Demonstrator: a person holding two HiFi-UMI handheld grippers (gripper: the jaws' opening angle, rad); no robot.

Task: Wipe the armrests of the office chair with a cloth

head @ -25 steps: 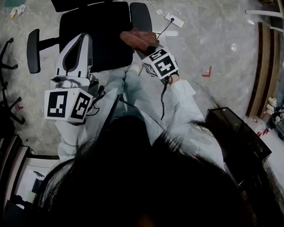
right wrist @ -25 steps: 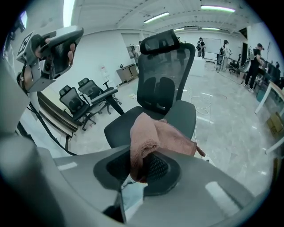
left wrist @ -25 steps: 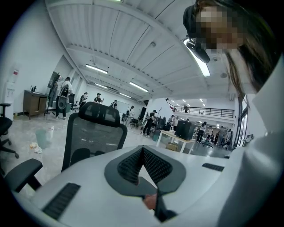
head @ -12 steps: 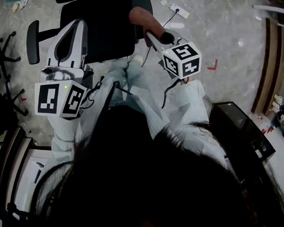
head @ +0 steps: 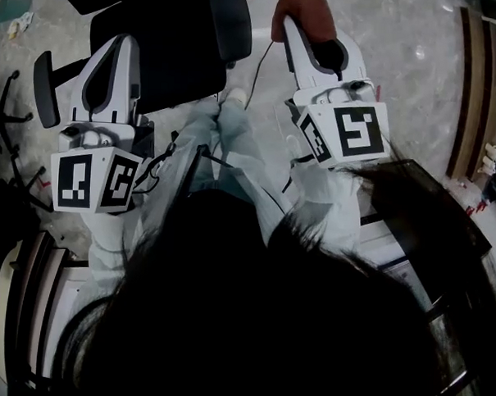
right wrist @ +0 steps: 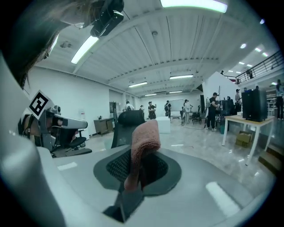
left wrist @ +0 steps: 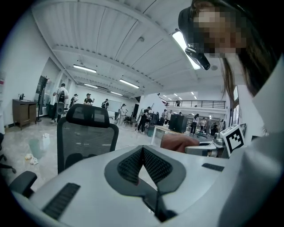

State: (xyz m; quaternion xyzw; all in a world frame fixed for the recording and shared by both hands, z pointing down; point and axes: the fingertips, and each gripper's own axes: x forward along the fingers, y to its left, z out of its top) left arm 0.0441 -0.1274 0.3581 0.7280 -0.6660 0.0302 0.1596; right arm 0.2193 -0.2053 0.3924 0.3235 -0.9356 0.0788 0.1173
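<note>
Rust-pink cloth (right wrist: 145, 135) clenched in right gripper (right wrist: 141, 166) fingers, between wipes; left gripper (left wrist: 143, 153) fingers closed, empty. Next, probably: lower cloth onto armrest (head: 232, 24).

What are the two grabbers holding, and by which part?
The right gripper pinches the pink cloth by its lower part; the left gripper is shut on nothing.

sleeves (head: 321, 186) are pale, cubes (head: 94, 179) white (black markers).

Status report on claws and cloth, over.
Left claw shut, empty. Right claw shut on cloth. Cloth apart from armrest. Nothing seen between them.
</note>
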